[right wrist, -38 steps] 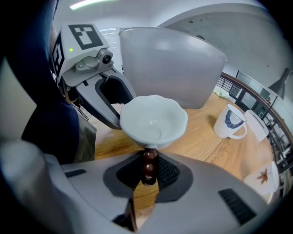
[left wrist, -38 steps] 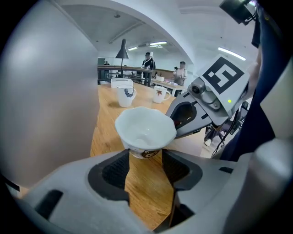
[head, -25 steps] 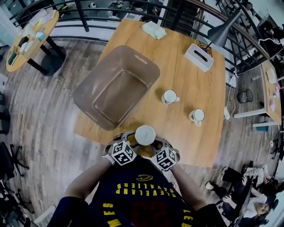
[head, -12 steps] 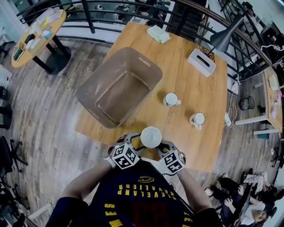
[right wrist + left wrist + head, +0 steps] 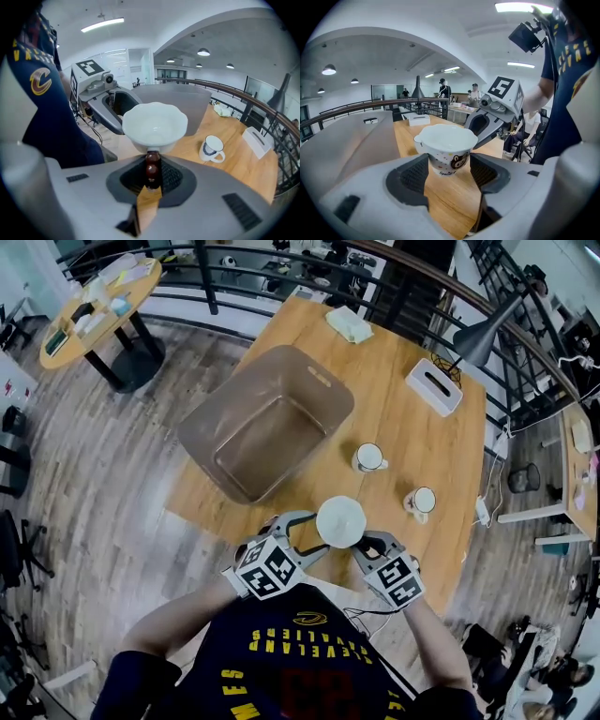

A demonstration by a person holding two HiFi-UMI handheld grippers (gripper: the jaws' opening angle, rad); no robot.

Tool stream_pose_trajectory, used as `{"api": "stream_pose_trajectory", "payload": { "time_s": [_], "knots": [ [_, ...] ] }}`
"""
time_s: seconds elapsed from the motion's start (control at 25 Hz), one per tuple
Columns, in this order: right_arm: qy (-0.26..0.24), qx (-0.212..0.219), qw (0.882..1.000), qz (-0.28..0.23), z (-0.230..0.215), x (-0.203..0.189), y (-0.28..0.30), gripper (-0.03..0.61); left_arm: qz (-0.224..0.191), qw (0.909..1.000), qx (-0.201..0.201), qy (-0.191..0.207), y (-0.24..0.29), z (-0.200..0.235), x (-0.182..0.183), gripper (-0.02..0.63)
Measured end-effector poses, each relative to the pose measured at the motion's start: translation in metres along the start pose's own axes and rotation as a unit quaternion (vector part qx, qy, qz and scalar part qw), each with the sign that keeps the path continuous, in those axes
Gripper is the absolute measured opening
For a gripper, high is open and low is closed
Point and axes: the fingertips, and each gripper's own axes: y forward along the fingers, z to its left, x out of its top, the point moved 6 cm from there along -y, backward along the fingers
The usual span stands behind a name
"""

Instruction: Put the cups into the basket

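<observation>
Left gripper (image 5: 314, 531) (image 5: 449, 162): is clamping the lower body of the white cup (image 5: 340, 519) (image 5: 446, 145) (image 5: 154, 124), one pad on each side.
Right gripper (image 5: 364, 542) (image 5: 151, 174): is pinching the cup's dark beaded handle (image 5: 151, 169), with the jaws nearly together on it.
White cup: is hanging upright in the air between the two grippers, over the near edge of the table (image 5: 412, 427) and outside the basket.
Basket (image 5: 309, 367): brown, is sitting at the table's left side.
Second cup (image 5: 370, 457) (image 5: 212, 149) and third cup (image 5: 422, 501): are standing on the wood to the right of the basket.
Tissue box (image 5: 433, 386): is lying at the table's far right.
</observation>
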Motion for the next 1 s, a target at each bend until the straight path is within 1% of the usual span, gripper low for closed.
{"api": "stream_pose_trajectory", "payload": {
  "time_s": [0.12,0.28,0.48,0.76,1.0],
  "knots": [
    [-0.023,-0.004,1.0,-0.005,-0.009,0.022,-0.014,0.04,-0.025,0.9996,0.008,-0.01,-0.012,0.007,0.023,0.267],
    [-0.045,-0.003,0.999,-0.018,-0.019,0.053,-0.027,0.04,-0.056,0.998,0.026,-0.013,-0.032,0.019,0.05,0.268],
    [-0.079,0.0,0.996,-0.032,-0.028,0.094,-0.036,0.04,-0.076,0.9957,0.051,-0.008,-0.059,0.036,0.076,0.268],
    [-0.113,0.016,0.993,-0.035,-0.022,0.139,-0.032,0.04,-0.097,0.9928,0.07,-0.01,-0.097,0.057,0.088,0.267],
    [-0.151,0.021,0.988,-0.037,-0.023,0.178,-0.018,0.04,-0.107,0.9903,0.087,-0.015,-0.124,0.083,0.09,0.268]
  ]
}}
